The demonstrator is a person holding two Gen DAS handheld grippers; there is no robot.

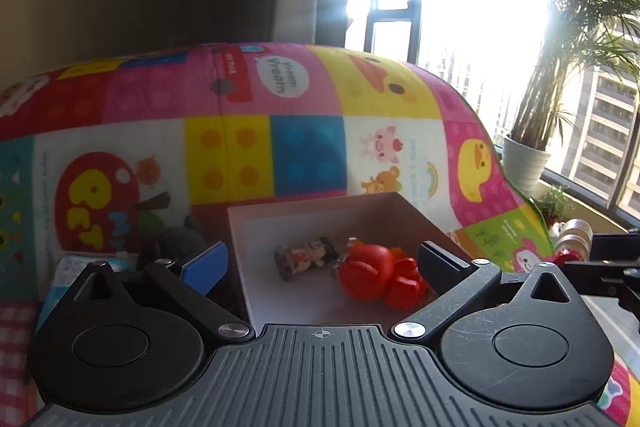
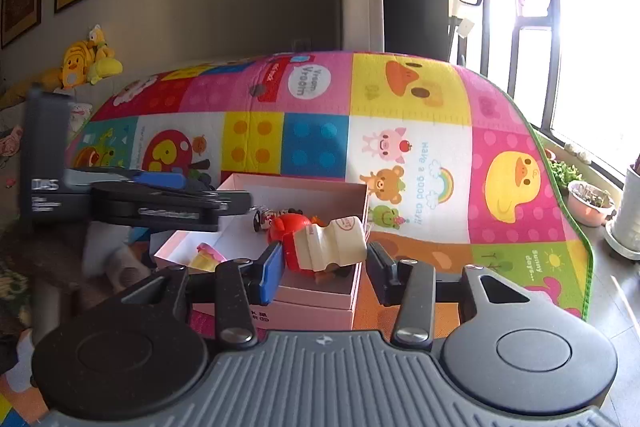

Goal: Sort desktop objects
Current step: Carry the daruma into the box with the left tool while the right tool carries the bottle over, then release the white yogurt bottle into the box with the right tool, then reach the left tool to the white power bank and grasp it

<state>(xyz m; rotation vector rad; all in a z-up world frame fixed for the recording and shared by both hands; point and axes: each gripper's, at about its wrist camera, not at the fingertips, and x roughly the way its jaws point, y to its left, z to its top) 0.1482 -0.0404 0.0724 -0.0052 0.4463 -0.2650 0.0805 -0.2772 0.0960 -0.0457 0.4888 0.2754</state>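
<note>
An open pink box (image 1: 312, 207) (image 2: 296, 183) holds a red toy (image 1: 372, 275) (image 2: 288, 227), a small dark figure (image 1: 308, 255) (image 2: 264, 217) and a yellow-and-pink piece (image 2: 208, 257). My left gripper (image 1: 324, 261) hovers over the box with its jaws wide open and nothing between the pads; the right wrist view shows it from the side (image 2: 200, 191). My right gripper (image 2: 326, 269) is shut on a cream bottle-shaped toy (image 2: 340, 239), held tilted above the box's near right corner.
A bright children's play mat (image 2: 400, 131) (image 1: 248, 155) stands behind the box. Potted plants (image 2: 592, 201) (image 1: 524, 163) line the window sill on the right. Tape rolls (image 1: 576, 231) lie at the right, a blue-white pack (image 1: 68, 271) at the left. Plush ducks (image 2: 84, 59) sit far left.
</note>
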